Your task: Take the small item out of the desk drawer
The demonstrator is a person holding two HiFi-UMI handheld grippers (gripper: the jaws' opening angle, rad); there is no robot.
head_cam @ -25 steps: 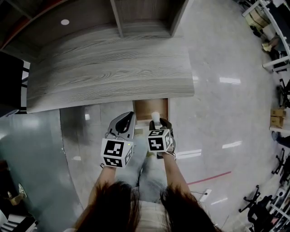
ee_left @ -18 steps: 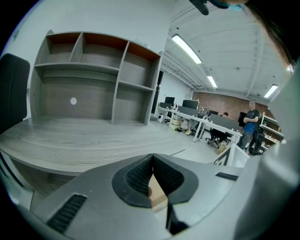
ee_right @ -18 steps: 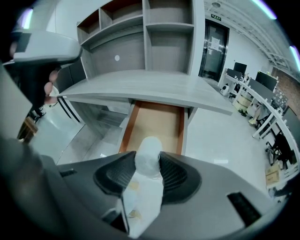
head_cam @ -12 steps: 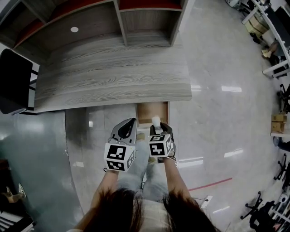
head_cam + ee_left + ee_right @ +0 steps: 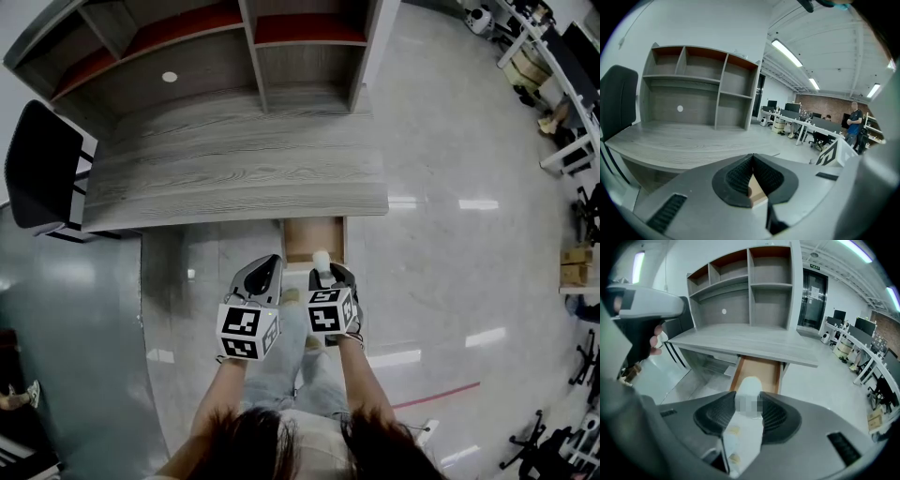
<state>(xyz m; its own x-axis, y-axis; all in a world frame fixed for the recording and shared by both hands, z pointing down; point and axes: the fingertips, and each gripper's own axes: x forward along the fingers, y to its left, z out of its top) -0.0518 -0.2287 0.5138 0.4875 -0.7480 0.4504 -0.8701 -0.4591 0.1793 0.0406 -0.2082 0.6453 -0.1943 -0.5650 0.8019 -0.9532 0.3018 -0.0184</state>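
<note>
The desk drawer (image 5: 314, 240) stands pulled out under the grey wood desk (image 5: 234, 178), and its tan inside (image 5: 757, 372) looks bare. My right gripper (image 5: 324, 274) hovers at the drawer's front edge. Its jaws (image 5: 748, 401) are shut on a small white rounded item (image 5: 744, 434), whose top pokes out past the pads (image 5: 322, 260). My left gripper (image 5: 260, 279) hangs just left of it, over the floor beside the drawer. Its jaws (image 5: 751, 157) are shut with nothing in them.
A shelf unit (image 5: 253, 47) rises at the desk's back. A black chair (image 5: 42, 169) stands at the desk's left end. Glossy floor (image 5: 450, 244) spreads to the right, with other desks and chairs (image 5: 562, 141) at the far edge. The wearer's legs (image 5: 300, 375) are below the grippers.
The head view has tilted, so more of the shelves and the black chair show. Both grippers keep much the same place by the drawer, and the right one still holds the white item.
</note>
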